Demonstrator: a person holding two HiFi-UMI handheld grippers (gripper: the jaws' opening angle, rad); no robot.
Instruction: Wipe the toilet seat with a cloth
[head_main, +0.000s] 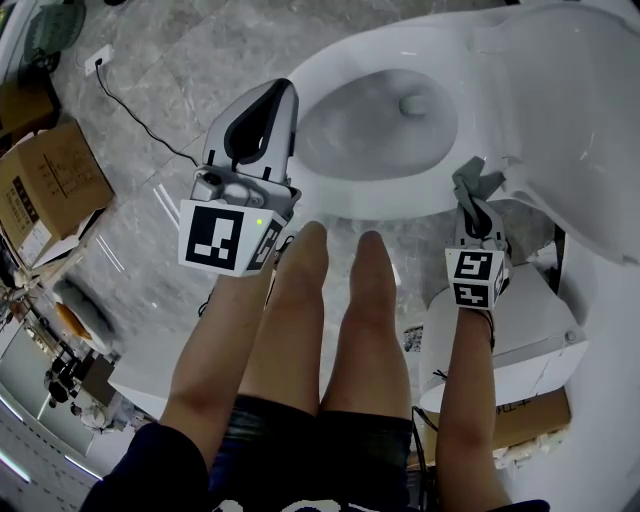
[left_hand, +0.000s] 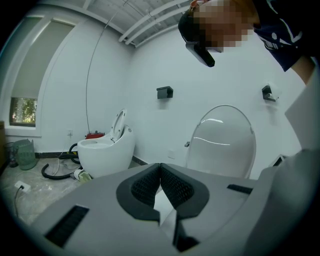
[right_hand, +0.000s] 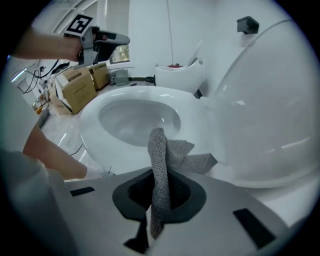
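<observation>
The white toilet seat (head_main: 345, 205) rings the bowl (head_main: 385, 125), and its lid (head_main: 580, 110) stands up at the right. My right gripper (head_main: 474, 192) is shut on a grey cloth (head_main: 468, 176) at the seat's front right rim. In the right gripper view the cloth (right_hand: 161, 155) stands pinched between the jaws, its free end draped onto the seat (right_hand: 100, 107). My left gripper (head_main: 268, 105) is held high over the floor left of the bowl, jaws shut with nothing in them (left_hand: 160, 167).
The person's bare legs (head_main: 340, 320) stand in front of the toilet. Cardboard boxes (head_main: 50, 185) and a cable (head_main: 140, 125) lie on the floor at left. A white box (head_main: 525, 330) sits at lower right. A second toilet (left_hand: 105, 147) stands by the wall.
</observation>
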